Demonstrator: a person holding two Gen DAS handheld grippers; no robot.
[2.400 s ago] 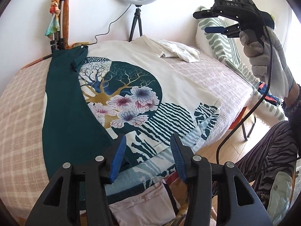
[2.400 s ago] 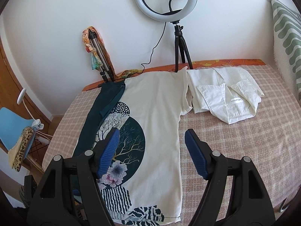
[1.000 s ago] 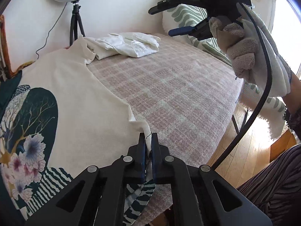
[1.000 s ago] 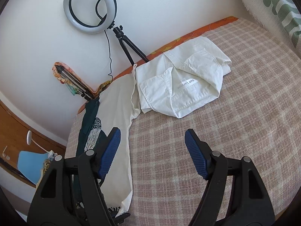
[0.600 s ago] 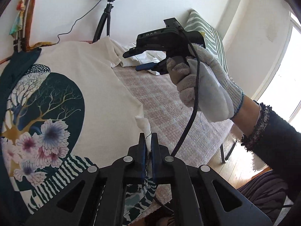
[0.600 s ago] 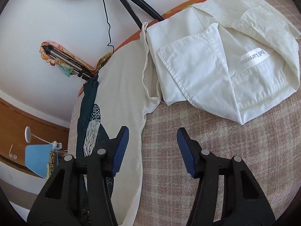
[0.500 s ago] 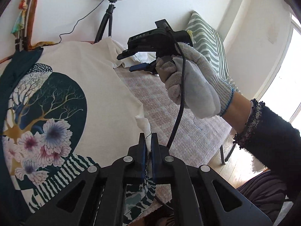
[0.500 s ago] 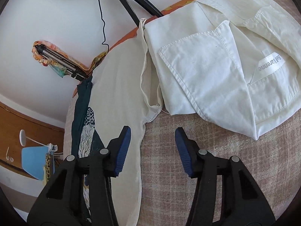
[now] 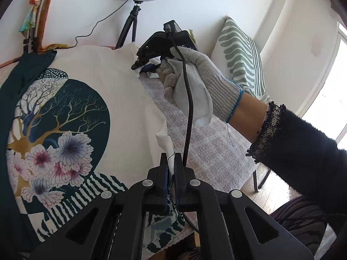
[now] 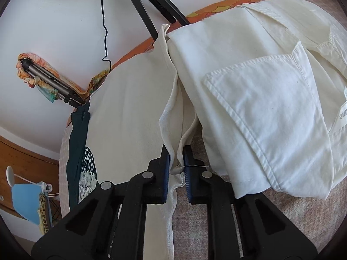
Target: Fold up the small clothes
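A cream T-shirt (image 9: 121,91) with a dark green tree-and-flower print lies flat on the checked bed cover. My left gripper (image 9: 170,162) is shut on its near right hem corner. My right gripper (image 10: 176,166), held in a gloved hand (image 9: 195,82), has closed around the bunched sleeve edge (image 10: 173,130) of the same T-shirt (image 10: 134,112) at its far right side. Its jaws stand narrowly apart with the cloth pinched between them.
A folded white shirt (image 10: 260,99) lies right beside the sleeve, touching it. A ring light on a tripod (image 9: 138,10) stands behind the bed against the wall. A striped green pillow (image 9: 240,56) is at the right. The bed edge drops to wooden floor (image 9: 260,186).
My right gripper has moved down to the T-shirt's sleeve and closed on it. My left gripper has kept its hold on the hem corner.
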